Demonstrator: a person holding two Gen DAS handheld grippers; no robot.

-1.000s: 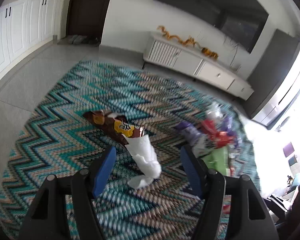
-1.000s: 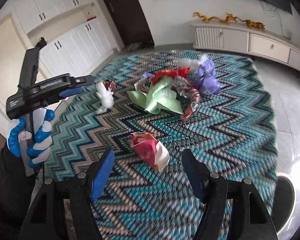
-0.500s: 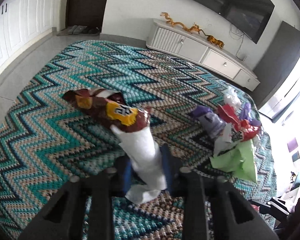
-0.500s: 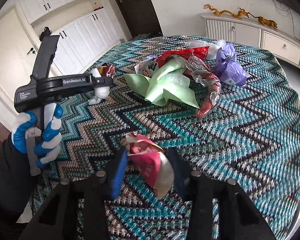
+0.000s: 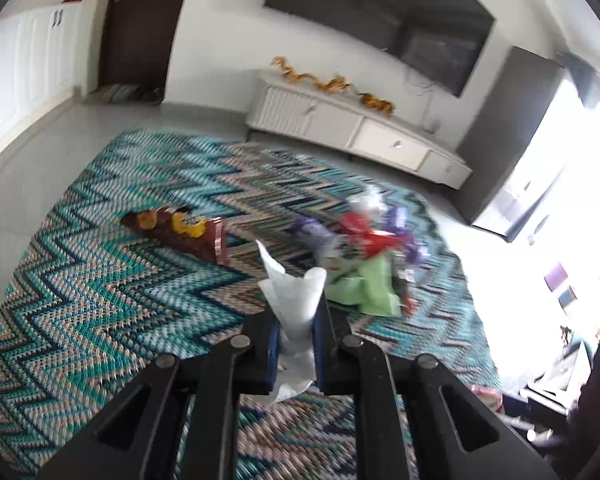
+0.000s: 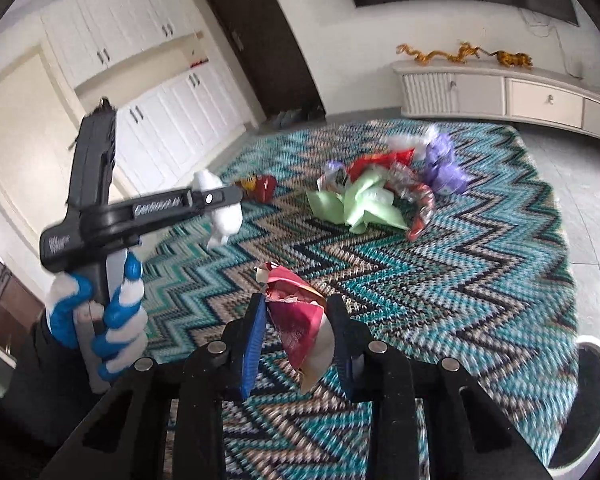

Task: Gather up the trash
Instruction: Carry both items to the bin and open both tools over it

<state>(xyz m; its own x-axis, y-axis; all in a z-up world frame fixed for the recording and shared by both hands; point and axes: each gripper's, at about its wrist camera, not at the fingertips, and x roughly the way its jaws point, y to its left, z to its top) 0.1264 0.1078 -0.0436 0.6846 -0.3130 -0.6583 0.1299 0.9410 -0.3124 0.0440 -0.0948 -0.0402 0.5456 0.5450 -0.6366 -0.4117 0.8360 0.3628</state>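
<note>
The left gripper [image 5: 296, 344] pinches a white crumpled tissue [image 5: 294, 300]. The right gripper [image 6: 298, 340], whose jaws have just been closing, clamps a red wrapper [image 6: 300, 320] above the zigzag rug [image 6: 460, 280].

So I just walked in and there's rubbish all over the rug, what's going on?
A person is collecting trash with tongs in each hand. The left tongs have just closed on a white tissue; the right tongs have just been closing on a red wrapper. A brown wrapper and a pile lie on the rug.
</note>
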